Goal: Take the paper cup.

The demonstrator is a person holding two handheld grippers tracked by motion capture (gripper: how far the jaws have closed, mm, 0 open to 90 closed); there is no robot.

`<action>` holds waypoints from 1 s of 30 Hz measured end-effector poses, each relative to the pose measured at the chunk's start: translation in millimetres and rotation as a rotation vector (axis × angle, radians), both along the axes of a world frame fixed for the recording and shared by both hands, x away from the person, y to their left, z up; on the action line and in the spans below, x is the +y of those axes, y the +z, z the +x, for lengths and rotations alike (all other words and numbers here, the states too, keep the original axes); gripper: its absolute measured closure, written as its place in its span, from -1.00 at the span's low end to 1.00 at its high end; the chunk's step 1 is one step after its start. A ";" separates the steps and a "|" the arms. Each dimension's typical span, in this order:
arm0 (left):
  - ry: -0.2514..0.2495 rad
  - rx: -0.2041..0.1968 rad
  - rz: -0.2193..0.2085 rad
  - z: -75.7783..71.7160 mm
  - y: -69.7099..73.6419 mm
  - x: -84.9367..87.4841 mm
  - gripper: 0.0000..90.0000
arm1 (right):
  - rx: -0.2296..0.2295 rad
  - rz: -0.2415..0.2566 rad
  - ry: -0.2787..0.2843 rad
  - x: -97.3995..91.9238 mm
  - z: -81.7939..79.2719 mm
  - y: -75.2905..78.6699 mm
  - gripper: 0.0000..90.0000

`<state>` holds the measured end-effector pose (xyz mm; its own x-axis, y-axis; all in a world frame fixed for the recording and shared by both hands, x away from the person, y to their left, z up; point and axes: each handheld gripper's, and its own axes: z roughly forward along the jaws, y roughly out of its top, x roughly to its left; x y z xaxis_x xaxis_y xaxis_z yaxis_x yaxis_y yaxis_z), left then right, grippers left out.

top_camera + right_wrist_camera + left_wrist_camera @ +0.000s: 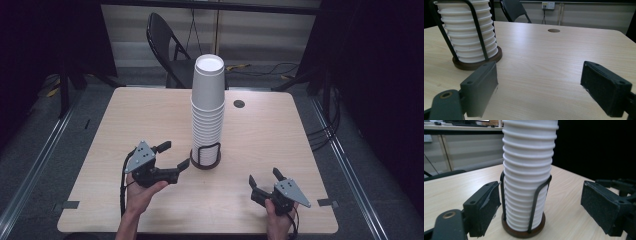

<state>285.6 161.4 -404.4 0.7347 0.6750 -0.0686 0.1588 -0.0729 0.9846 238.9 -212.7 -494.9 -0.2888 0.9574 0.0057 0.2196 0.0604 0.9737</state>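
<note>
Pale wood grain covers your table (150, 115), which stands on a grey floor with a black folding chair (167, 47) behind the far edge and dark curtains to either side. Your tall stack of white cups (207, 107) stands upright near the table's middle, seated in a black wire holder (206, 156) on a round dark base. A small round hole (239, 103) lies in the tabletop beyond the stack, toward the far right.

Your left gripper (167, 156) sits just beside the holder on its left, jaws spread wide and pointed at the stack's lower part; in the left gripper view the cups stand between the two pads without touching either. Your right gripper (265, 179) is near the front edge, well apart from the stack, jaws also apart and holding nothing.

You have bare tabletop between the two grippers, along the whole left side, and across the right half out to the edge.
</note>
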 end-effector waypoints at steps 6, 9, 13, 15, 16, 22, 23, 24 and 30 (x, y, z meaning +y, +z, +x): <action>0.007 -0.043 0.013 4.8 18.1 -1.8 -0.65 | 0.004 0.004 -0.001 -0.1 0.1 0.1 -0.70; -0.014 -0.056 0.008 7.9 28.6 -3.8 -0.65 | 0.005 0.005 -0.001 -0.2 0.1 0.1 -0.70; -0.025 -0.074 0.004 10.1 39.2 -6.4 -0.65 | 0.006 0.007 0.003 -0.5 0.1 0.1 -0.70; -0.044 -0.087 -0.015 12.4 45.2 -5.9 -0.64 | 0.004 0.007 -0.001 -0.3 0.1 0.1 -0.70; -0.044 -0.087 -0.015 12.4 45.2 -5.9 -0.64 | 0.004 0.007 -0.001 -0.3 0.1 0.1 -0.70; -0.058 -0.115 -0.012 15.7 59.3 -5.9 -0.66 | 0.007 0.009 0.003 -0.6 0.2 0.2 -0.70; -0.060 -0.119 0.001 16.6 62.1 -6.1 -0.66 | 0.009 0.008 0.004 -0.6 0.4 0.2 -0.70; -0.062 -0.126 0.002 17.3 64.5 -7.0 -0.66 | 0.009 0.008 0.004 -0.6 0.4 0.2 -0.70; -0.069 -0.150 -0.002 26.0 79.2 -8.6 -0.64 | 0.010 0.011 0.005 -0.8 0.5 0.1 -0.70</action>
